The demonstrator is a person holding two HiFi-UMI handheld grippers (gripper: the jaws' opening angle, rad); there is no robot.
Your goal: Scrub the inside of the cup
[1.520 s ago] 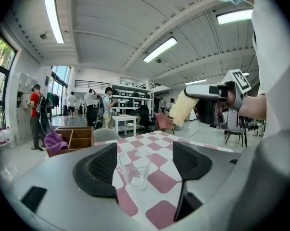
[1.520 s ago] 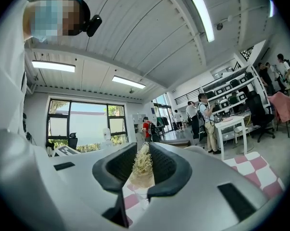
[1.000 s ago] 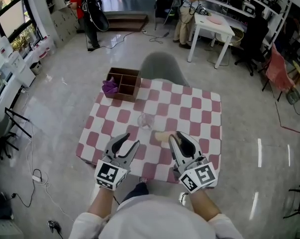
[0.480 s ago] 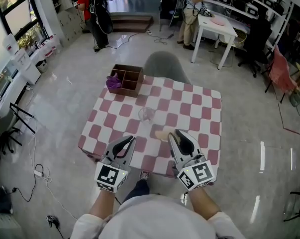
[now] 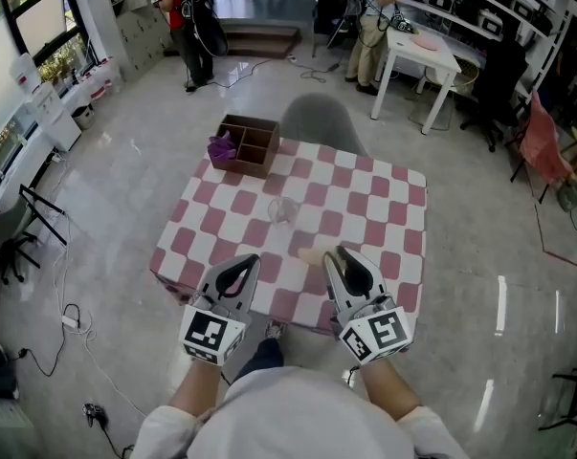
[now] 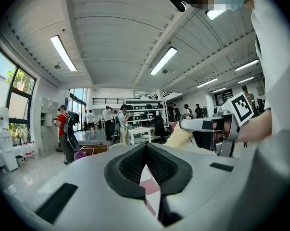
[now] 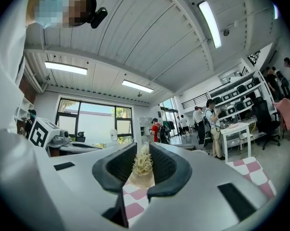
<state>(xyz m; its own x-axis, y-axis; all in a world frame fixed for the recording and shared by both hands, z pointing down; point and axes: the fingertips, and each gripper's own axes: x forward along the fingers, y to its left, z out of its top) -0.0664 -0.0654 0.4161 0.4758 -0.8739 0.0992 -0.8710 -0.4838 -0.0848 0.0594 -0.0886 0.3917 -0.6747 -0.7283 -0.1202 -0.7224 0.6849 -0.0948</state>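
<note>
- Two grippers hang over the near edge of the table (image 5: 403, 208), at the lower middle of the head view. Bare checked cloth lies open between them and the cup (image 5: 282, 209).
- Near the table's middle stands the clear cup, apart from both grippers. A wooden box (image 5: 248, 144) sits at the far left corner.
- Empty, the left gripper (image 5: 240, 273) has its jaws closed together.
- Clamped tight, the right gripper (image 5: 343, 261) holds a pale fibrous scrubber (image 5: 312, 254) that sticks out ahead of its jaws.

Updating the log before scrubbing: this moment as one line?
left gripper: shut, empty | right gripper: shut on tan fibrous scrubber | clear glass cup: on checked table, untouched
</note>
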